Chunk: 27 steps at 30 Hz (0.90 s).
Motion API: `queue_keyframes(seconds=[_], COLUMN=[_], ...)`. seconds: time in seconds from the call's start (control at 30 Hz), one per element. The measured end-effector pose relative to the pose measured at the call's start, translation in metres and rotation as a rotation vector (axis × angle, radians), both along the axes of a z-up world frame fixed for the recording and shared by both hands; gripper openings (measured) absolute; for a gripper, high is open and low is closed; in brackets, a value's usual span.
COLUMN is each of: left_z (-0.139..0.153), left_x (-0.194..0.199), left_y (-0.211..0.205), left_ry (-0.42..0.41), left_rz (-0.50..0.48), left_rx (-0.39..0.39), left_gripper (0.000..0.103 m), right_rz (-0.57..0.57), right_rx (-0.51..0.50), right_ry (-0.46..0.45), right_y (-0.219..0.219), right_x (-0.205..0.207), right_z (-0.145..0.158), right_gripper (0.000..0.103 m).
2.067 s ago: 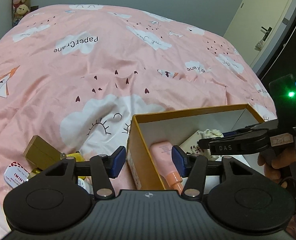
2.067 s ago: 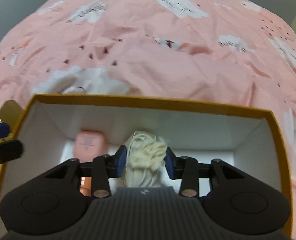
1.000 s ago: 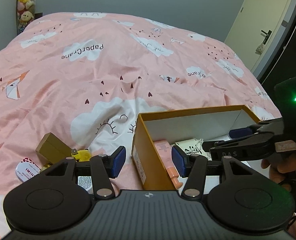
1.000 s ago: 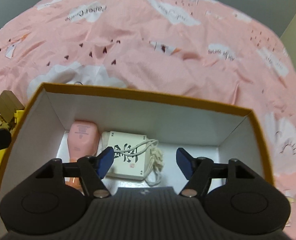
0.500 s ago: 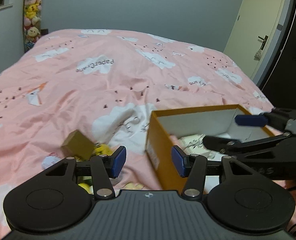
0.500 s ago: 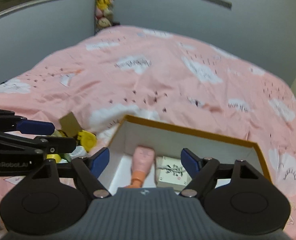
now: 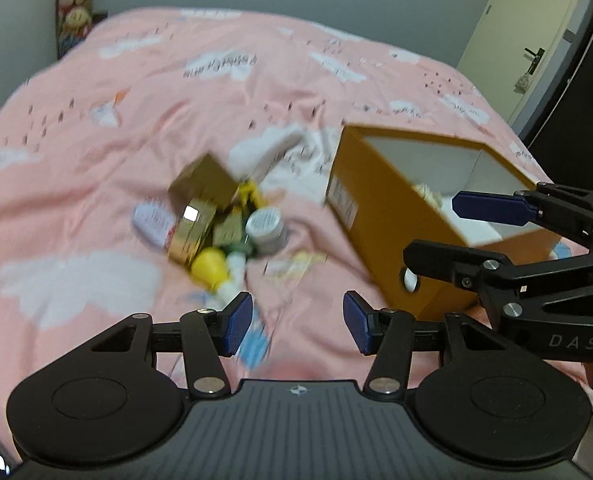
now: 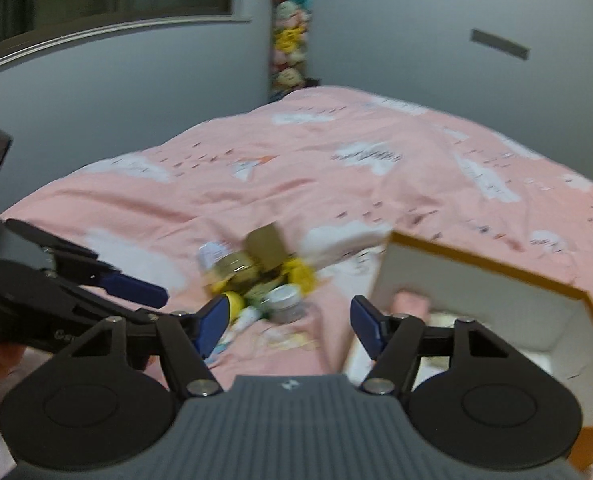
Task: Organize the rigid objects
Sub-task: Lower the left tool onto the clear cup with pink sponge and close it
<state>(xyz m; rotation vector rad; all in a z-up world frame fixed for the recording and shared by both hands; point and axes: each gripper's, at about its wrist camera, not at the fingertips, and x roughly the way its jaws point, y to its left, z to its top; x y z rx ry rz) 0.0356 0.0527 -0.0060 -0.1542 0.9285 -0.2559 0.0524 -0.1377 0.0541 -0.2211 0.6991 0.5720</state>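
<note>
Bed (image 7: 96, 208): pink cover with white clouds, and everything sat on it down toward the near edge.

Box (image 7: 380, 216): mustard-yellow cardboard, white inside, open on top, off to the right near the bed's right edge.

In the box: a pink bottle (image 8: 410, 304) lay against the left wall. There was something pale next to it, too blurry to call.

Pile (image 7: 224, 228): loose little things heaped on the cover just left of the box, not touching it. I could pick out a tan carton (image 7: 202, 184), a gold tin (image 7: 190, 236), a yellow round thing (image 7: 210, 270) and a small silver-lidded jar (image 7: 265, 225). The rest was smeared by motion blur.

Left hand-held gripper (image 7: 297, 322): jaws stood about half apart with nothing in them, hanging over bare cover on the near side of the pile.

Right hand-held gripper (image 8: 288, 322): jaws were closing, but nothing was between them, just cover and the box's left wall behind. In the left view it sat sideways over the box's near corner.

Room: grey walls, a column of plush toys (image 8: 290, 40) in the far corner, a pale door (image 7: 532, 60) on the right.
</note>
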Motion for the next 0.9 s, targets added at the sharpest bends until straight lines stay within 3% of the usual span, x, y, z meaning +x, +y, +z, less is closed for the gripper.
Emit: queue_keyframes(seconds=[0.17, 0.27, 0.37, 0.47, 0.53, 0.73, 0.9], left_z=[-0.021, -0.032, -0.040, -0.046, -0.049, -0.051, -0.047], left_x=[-0.015, -0.020, -0.023, -0.023, -0.022, -0.024, -0.026], left_y=[0.022, 0.024, 0.021, 0.015, 0.011, 0.006, 0.001], left_ry=[0.081, 0.114, 0.130, 0.143, 0.148, 0.137, 0.101], left_rz=[-0.001, -0.018, -0.037, -0.066, -0.067, -0.045, -0.085], left_rx=[-0.055, -0.055, -0.043, -0.044, -0.032, -0.012, -0.027], left_gripper=[0.061, 0.061, 0.061, 0.066, 0.073, 0.080, 0.081], right_rz=[0.074, 0.110, 0.121, 0.069, 0.045, 0.015, 0.005], right_rx=[-0.006, -0.029, -0.029, -0.049, -0.051, -0.077, -0.012], right_ry=[0.095, 0.173, 0.263, 0.298, 0.332, 0.370, 0.443], right_y=[0.016, 0.025, 0.030, 0.026, 0.023, 0.019, 0.010], right_x=[-0.011, -0.012, -0.009, -0.004, -0.001, 0.005, 0.013], right_z=[-0.021, -0.036, -0.051, -0.059, -0.063, -0.076, -0.083], right_gripper=[0.065, 0.058, 0.047, 0.039, 0.025, 0.025, 0.025])
